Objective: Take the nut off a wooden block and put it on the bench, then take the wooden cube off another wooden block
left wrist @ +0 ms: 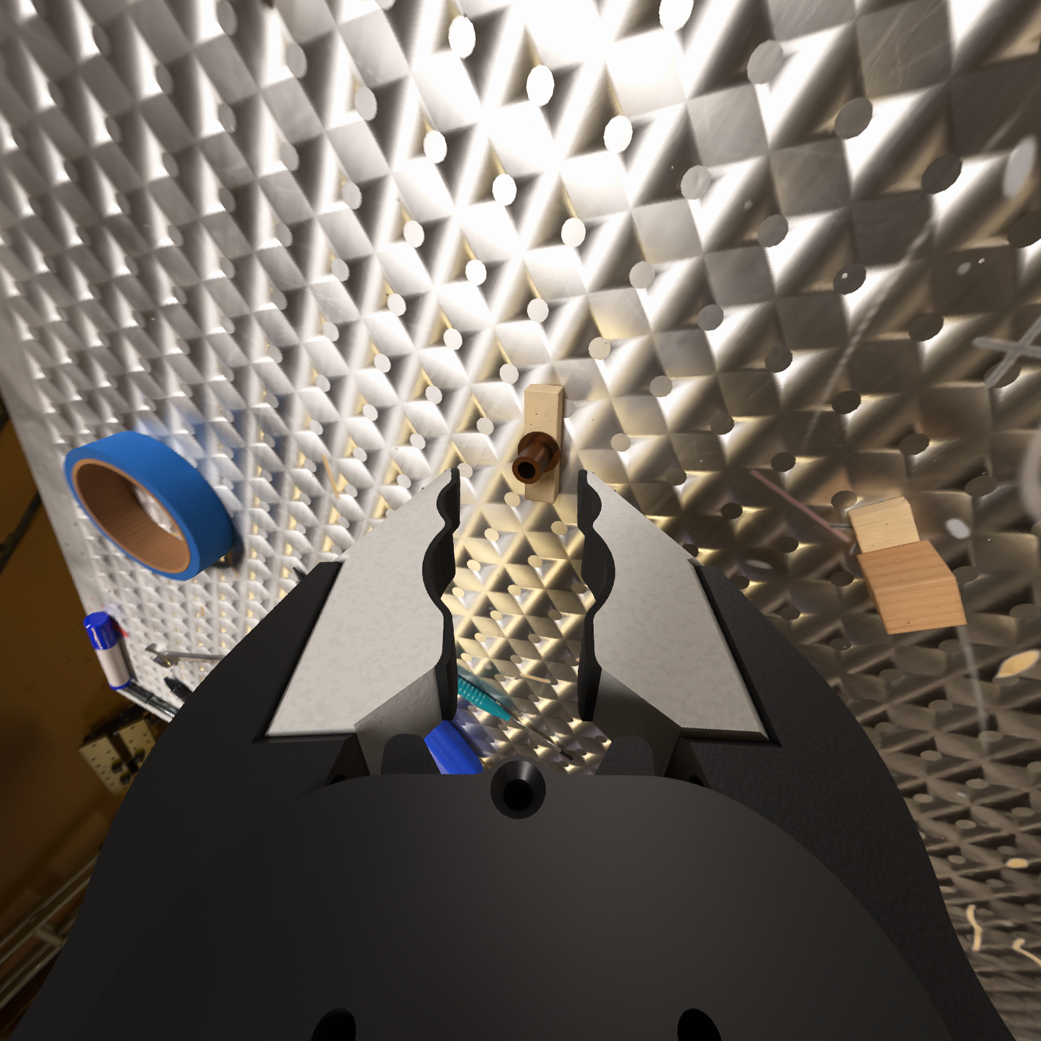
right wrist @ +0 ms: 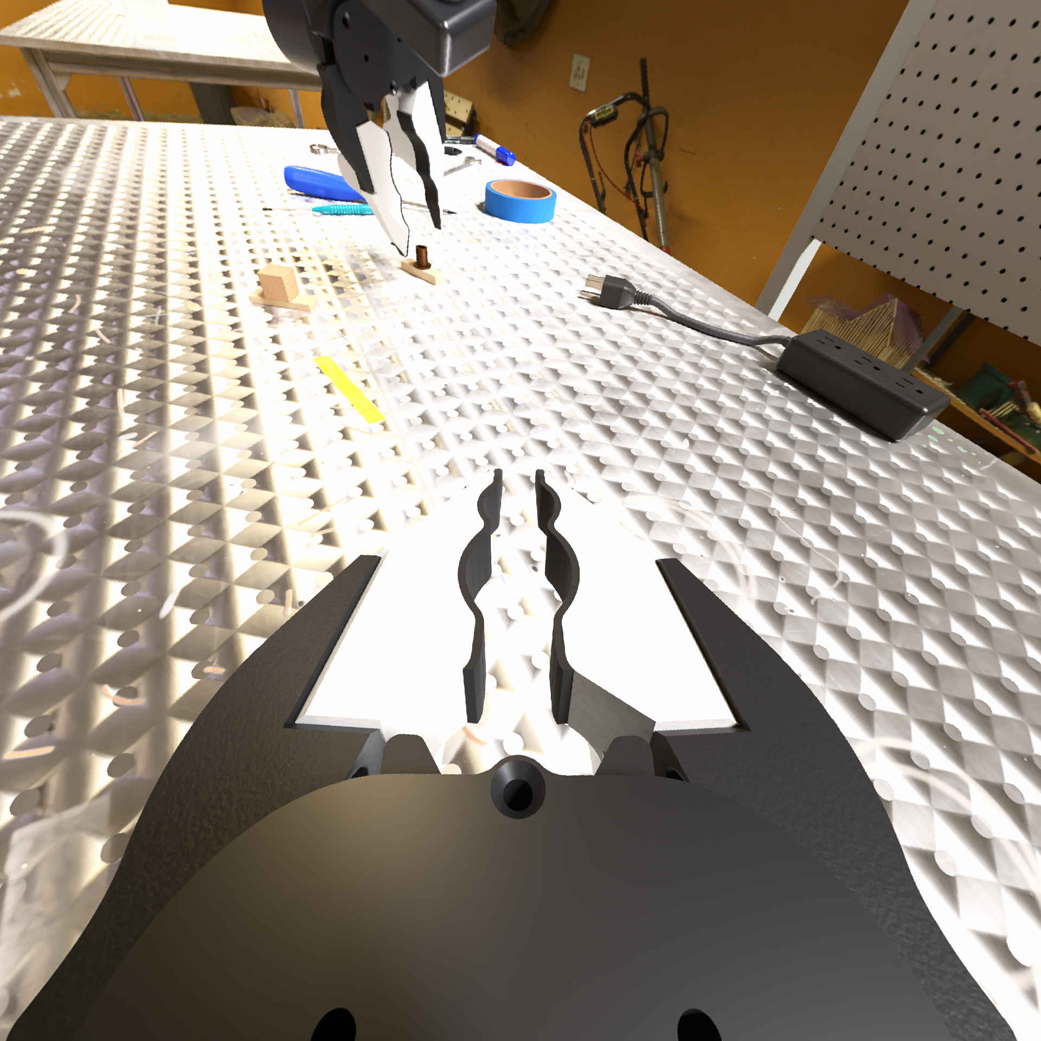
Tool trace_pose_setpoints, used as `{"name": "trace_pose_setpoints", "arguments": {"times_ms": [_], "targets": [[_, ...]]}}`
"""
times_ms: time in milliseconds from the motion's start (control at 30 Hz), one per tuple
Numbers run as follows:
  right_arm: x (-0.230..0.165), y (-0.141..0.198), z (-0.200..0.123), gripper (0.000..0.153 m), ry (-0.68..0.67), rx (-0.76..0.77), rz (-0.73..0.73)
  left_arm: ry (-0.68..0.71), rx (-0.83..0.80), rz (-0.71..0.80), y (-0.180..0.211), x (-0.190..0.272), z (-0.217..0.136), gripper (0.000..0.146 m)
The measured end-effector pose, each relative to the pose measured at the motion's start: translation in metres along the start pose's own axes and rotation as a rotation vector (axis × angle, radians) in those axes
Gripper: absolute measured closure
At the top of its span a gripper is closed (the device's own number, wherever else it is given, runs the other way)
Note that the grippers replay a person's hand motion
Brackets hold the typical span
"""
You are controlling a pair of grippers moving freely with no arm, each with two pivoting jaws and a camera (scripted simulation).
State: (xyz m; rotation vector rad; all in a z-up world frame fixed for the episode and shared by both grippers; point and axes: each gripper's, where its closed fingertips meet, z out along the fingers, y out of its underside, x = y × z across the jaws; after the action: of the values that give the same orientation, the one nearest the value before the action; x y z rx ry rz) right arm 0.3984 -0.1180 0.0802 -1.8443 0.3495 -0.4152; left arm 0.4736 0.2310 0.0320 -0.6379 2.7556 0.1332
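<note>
A brown tubular nut (left wrist: 532,461) stands on a small pale wooden block (left wrist: 543,442) on the metal bench. My left gripper (left wrist: 518,484) hangs just above it, jaws open and empty, tips short of the nut. A wooden cube (left wrist: 881,524) sits on a flat wooden block (left wrist: 912,586) to the right. In the right wrist view the left gripper (right wrist: 419,236) hovers over the nut (right wrist: 422,257), with the cube (right wrist: 279,281) on its block (right wrist: 281,302) to the left. My right gripper (right wrist: 517,479) is low over the bench, far from both, jaws slightly apart and empty.
A blue tape roll (left wrist: 149,504), also in the right wrist view (right wrist: 519,200), lies beside the nut's block. A blue-handled tool (right wrist: 318,183), a teal tool (right wrist: 343,209), a marker (right wrist: 495,149), a yellow strip (right wrist: 349,388) and a black power strip (right wrist: 862,383) with plug (right wrist: 611,293) lie on the bench (right wrist: 563,366).
</note>
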Motion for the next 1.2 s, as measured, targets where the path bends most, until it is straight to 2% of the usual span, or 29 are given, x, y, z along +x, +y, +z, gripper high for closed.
{"name": "trace_pose_setpoints", "arguments": {"times_ms": [167, 233, 333, 500, 667, 800, 900, 1000, 1200], "targets": [[0.003, 0.001, 0.001, 0.141, -0.008, 0.003, 0.021, 0.085, -0.062, 0.013, 0.008, 0.004, 0.014, 0.108], [0.002, 0.000, 0.002, 0.141, -0.014, 0.007, 0.026, 0.108, -0.065, -0.001, 0.008, 0.005, 0.015, 0.122], [0.003, 0.000, 0.002, 0.141, -0.013, 0.006, 0.021, 0.113, -0.051, -0.028, 0.008, 0.004, 0.016, 0.135], [0.005, -0.002, 0.000, 0.141, -0.006, 0.010, 0.016, 0.059, 0.016, -0.075, 0.004, -0.002, 0.011, 0.135], [0.004, -0.002, 0.001, 0.141, -0.008, 0.011, 0.014, -0.017, 0.114, -0.132, -0.004, -0.012, -0.022, 0.135], [0.007, -0.001, 0.001, 0.141, 0.003, 0.006, 0.018, -0.095, 0.244, -0.158, -0.026, -0.009, -0.077, 0.135], [0.013, 0.000, -0.001, 0.141, 0.027, -0.004, 0.031, -0.127, 0.366, -0.135, -0.062, 0.014, -0.123, 0.135], [0.023, 0.002, -0.003, 0.141, 0.056, -0.008, 0.048, -0.130, 0.427, -0.065, -0.108, 0.062, -0.155, 0.135], [0.043, 0.009, -0.010, 0.141, 0.106, -0.017, 0.113, -0.016, 0.466, 0.180, -0.198, 0.191, -0.165, 0.135]]}}
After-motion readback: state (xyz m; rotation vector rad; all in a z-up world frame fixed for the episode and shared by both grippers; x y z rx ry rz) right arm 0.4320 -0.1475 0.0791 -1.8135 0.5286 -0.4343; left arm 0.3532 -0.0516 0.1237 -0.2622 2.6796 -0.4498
